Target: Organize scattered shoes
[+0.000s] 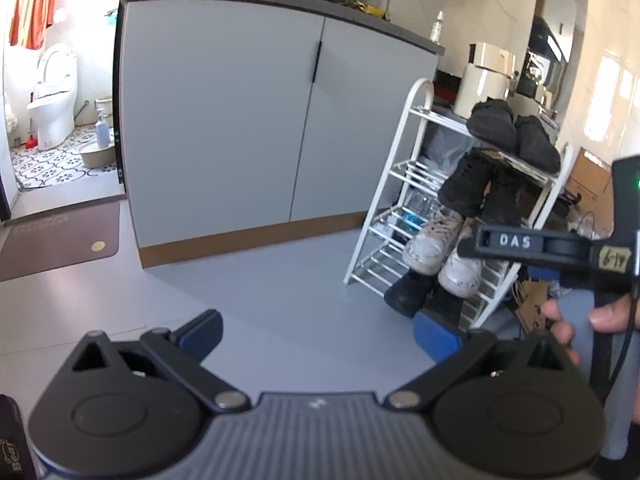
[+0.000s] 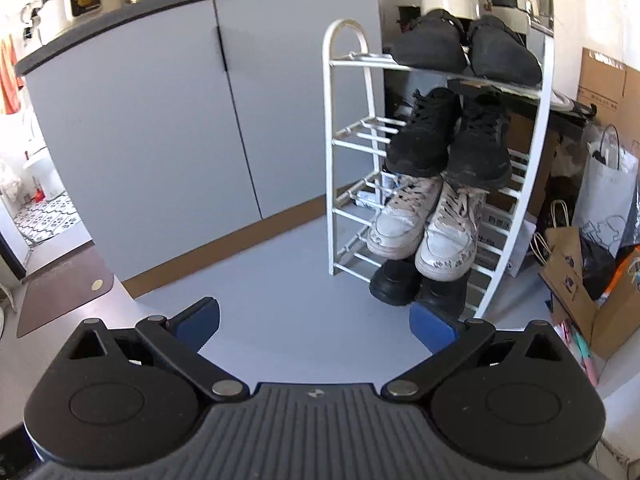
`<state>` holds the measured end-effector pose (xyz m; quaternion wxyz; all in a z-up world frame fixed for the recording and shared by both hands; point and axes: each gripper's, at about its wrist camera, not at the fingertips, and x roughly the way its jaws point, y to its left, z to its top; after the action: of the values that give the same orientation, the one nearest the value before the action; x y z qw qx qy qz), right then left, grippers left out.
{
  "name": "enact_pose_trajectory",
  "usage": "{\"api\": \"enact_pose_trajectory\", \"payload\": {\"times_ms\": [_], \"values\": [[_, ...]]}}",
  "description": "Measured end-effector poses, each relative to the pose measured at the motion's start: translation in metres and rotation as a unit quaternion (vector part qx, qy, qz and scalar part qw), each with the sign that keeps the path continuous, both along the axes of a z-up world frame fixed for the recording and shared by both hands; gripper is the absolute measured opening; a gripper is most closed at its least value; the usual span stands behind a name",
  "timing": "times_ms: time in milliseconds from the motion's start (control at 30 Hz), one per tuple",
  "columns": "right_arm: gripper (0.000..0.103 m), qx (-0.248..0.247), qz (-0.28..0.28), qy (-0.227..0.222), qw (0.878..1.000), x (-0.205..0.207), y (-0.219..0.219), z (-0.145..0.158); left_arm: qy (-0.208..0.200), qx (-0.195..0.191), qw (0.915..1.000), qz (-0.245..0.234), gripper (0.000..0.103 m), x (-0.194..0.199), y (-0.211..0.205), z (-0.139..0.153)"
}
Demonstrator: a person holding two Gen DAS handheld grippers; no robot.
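A white shoe rack stands beside the grey cabinet, with a pair of shoes on each tier. Black slip-ons lie on top. Below them sit black lace-up sneakers, then white sneakers. Black shoes rest on the lowest tier. My left gripper is open over bare grey floor with nothing between its blue pads. My right gripper is likewise open and empty, short of the rack. In the left wrist view the right gripper's body and a hand appear at the right.
A grey two-door cabinet with appliances on top fills the left. Paper bags and a cardboard box crowd the floor right of the rack. A brown mat lies before a bathroom doorway with a toilet.
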<state>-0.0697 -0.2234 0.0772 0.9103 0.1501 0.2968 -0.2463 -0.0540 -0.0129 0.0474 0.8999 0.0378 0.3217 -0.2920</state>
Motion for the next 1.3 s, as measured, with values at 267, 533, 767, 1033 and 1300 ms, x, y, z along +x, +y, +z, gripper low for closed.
{"api": "enact_pose_trajectory", "payload": {"times_ms": [267, 533, 767, 1033, 1300], "values": [[0.103, -0.023, 0.000, -0.002, 1.000, -0.005, 0.009, 0.003, -0.013, 0.000, 0.9998, 0.017, 0.103, -0.003, 0.010, 0.001], [0.103, -0.003, -0.001, 0.005, 1.000, -0.009, 0.011, 0.001, -0.006, -0.031, 0.9982, 0.050, 0.103, -0.001, 0.028, 0.002], [0.103, -0.015, 0.006, 0.006, 1.000, -0.012, 0.021, -0.002, -0.040, -0.018, 0.9967, 0.068, 0.103, -0.005, 0.034, 0.004], [0.103, -0.030, 0.008, 0.014, 0.999, -0.016, 0.031, -0.004, -0.018, -0.020, 0.9980, 0.057, 0.103, -0.005, 0.033, 0.000], [0.103, -0.040, 0.013, 0.013, 0.999, -0.020, 0.040, -0.006, -0.022, 0.000, 0.9985, 0.051, 0.103, -0.011, 0.029, -0.002]]}}
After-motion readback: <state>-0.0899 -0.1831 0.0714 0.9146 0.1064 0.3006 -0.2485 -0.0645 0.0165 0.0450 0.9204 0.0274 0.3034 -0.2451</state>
